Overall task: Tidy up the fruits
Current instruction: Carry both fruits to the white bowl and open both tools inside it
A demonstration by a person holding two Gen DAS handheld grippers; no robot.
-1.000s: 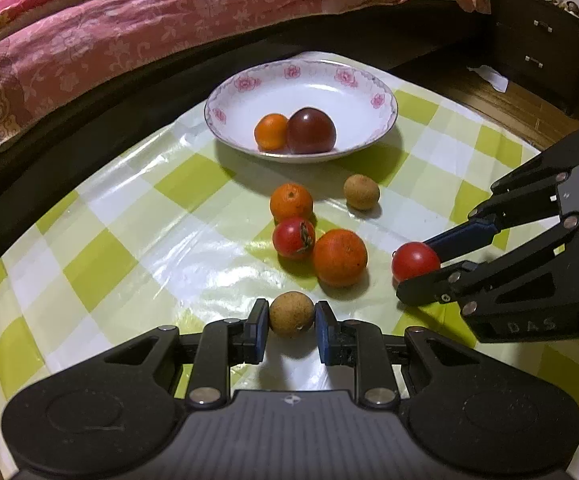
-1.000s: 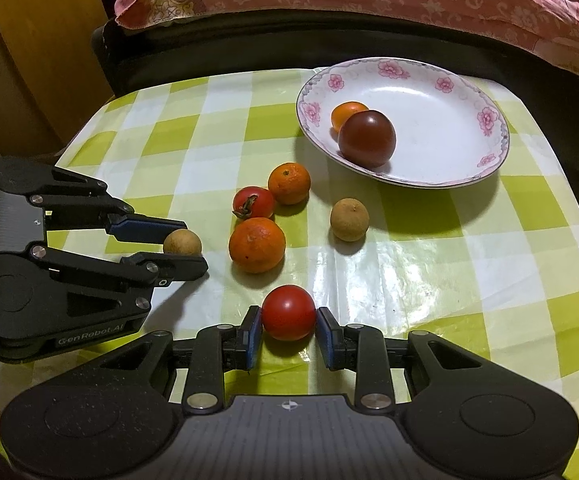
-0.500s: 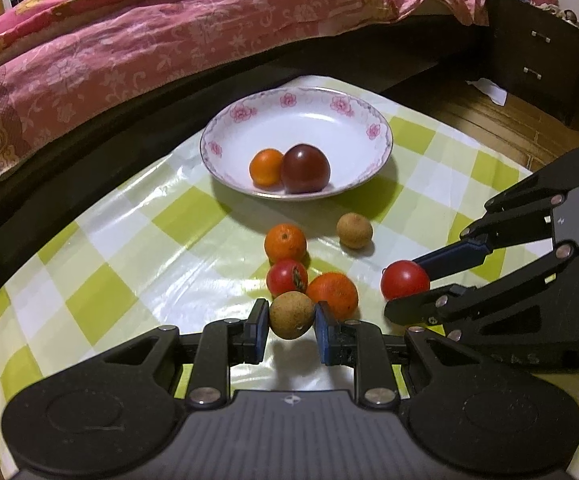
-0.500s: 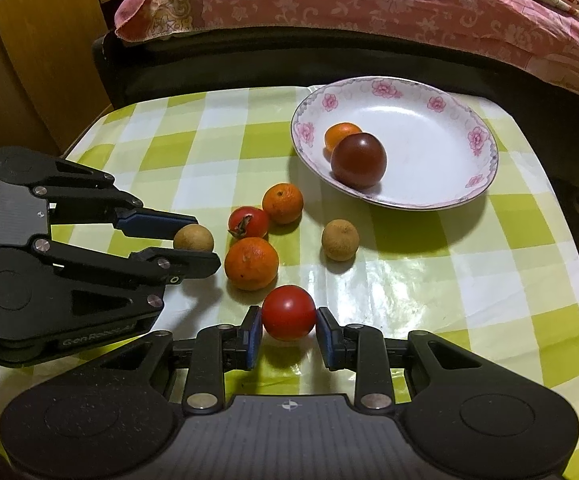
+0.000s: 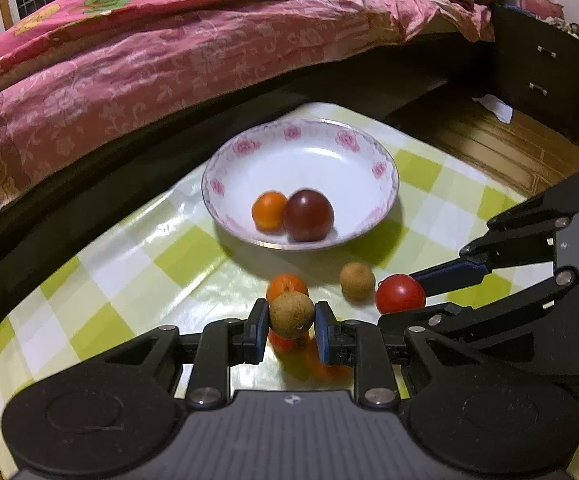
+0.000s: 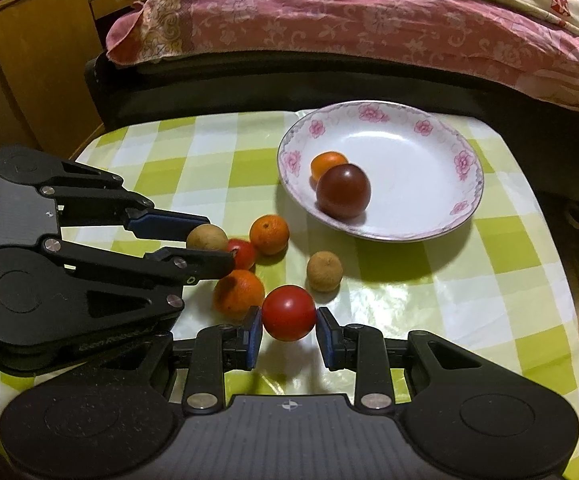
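Observation:
My left gripper [image 5: 291,324] is shut on a small brown longan [image 5: 291,315] and holds it above the table; it also shows in the right wrist view [image 6: 206,237]. My right gripper [image 6: 288,330] is shut on a red tomato [image 6: 288,312], lifted off the cloth. A white floral plate [image 6: 461,168] holds a small orange [image 6: 326,161] and a dark red tomato [image 6: 343,191]. On the cloth lie two oranges [image 6: 269,234] [image 6: 238,290], a small red tomato [image 6: 244,252] and another longan [image 6: 324,271].
The table has a green-and-white checked cloth [image 6: 429,300]. A bed with a pink quilt [image 5: 169,60] runs along the far side. A dark drawer cabinet [image 5: 541,76] stands at the right, a wooden cabinet [image 6: 37,60] at the left.
Both grippers have risen and moved towards the plate, each still holding its fruit. The loose fruits on the cloth have not moved.

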